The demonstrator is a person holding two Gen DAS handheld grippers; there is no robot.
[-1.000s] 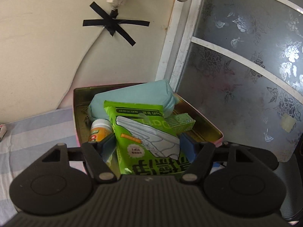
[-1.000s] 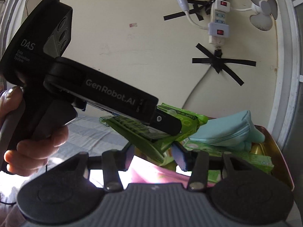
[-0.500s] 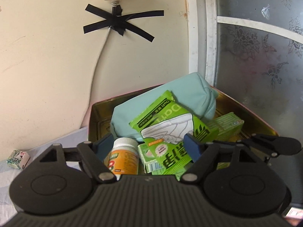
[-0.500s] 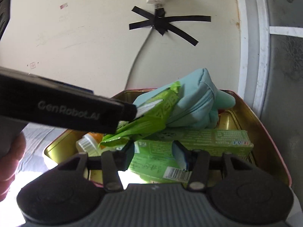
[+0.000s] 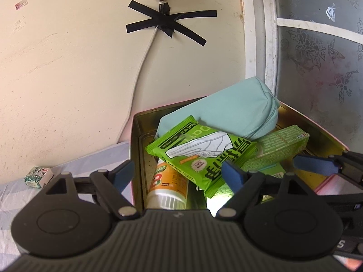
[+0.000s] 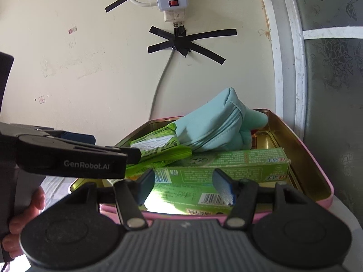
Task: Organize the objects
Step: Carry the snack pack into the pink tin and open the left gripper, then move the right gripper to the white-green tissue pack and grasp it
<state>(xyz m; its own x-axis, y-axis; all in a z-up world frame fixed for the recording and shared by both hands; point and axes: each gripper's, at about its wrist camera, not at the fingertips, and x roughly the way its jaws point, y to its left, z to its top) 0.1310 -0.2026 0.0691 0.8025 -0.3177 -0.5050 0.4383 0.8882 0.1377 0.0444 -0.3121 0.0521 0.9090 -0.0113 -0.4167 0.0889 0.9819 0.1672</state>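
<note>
Green wipes packet (image 5: pixel 202 153) lies loose in the gold-lined pink tin (image 5: pixel 136 149), atop an orange-labelled bottle (image 5: pixel 168 181) and long green boxes (image 6: pixel 226 165), against a mint zip pouch (image 5: pixel 233 111). The left gripper (image 5: pixel 178 172) hovers over the tin with fingers spread, gripping nothing; the right gripper (image 6: pixel 183 184), fingers also apart and empty, faces the boxes.

Black tape cross (image 5: pixel 166 26) over wall cable; frosted floral window (image 5: pixel 317 52)

The green wipes packet (image 5: pixel 202 151) lies tilted in the gold tin (image 5: pixel 136 149) — atop an orange bottle (image 5: pixel 168 181). At its 1 o'clock rests a mint pouch (image 5: pixel 231 111); at 3 o'clock, green boxes (image 5: pixel 279 145).
</note>
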